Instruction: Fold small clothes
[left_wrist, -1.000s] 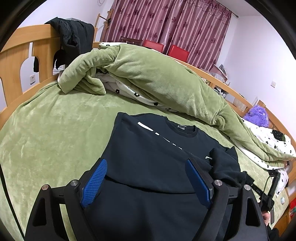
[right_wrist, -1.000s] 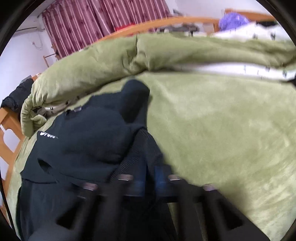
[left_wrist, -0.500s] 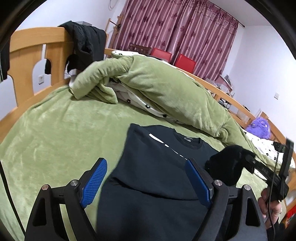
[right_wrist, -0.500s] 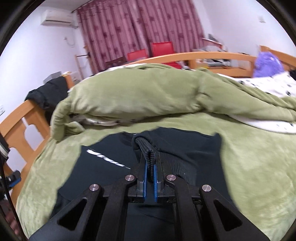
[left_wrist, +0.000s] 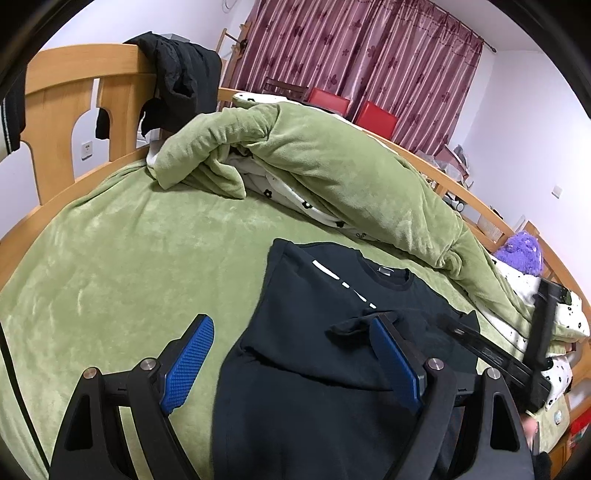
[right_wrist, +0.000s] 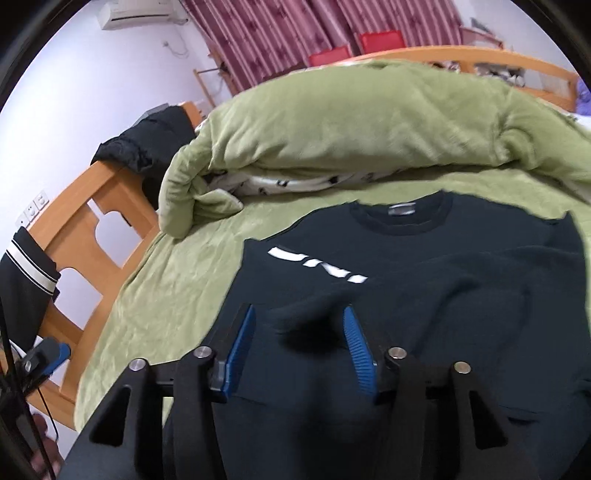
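A black sweatshirt (left_wrist: 314, 332) with white lettering lies flat on the green bed cover (left_wrist: 129, 258), collar toward the far side. Its right sleeve is folded across the chest (right_wrist: 480, 295). My left gripper (left_wrist: 291, 354) is open and empty, hovering over the sweatshirt's left edge. My right gripper (right_wrist: 297, 336) is open and empty, just above the chest where the sleeve cuff (left_wrist: 347, 330) lies. The right gripper's body shows in the left wrist view (left_wrist: 498, 354).
A bunched green quilt (left_wrist: 332, 166) with a white flowered lining lies along the far side. The wooden headboard (left_wrist: 74, 99) with a black jacket (left_wrist: 181, 77) hung on it stands at left. A purple plush toy (left_wrist: 521, 254) is at right.
My right gripper carried the sleeve across the chest, then opened and let the cuff go. My left gripper shifted slightly left and stayed open.
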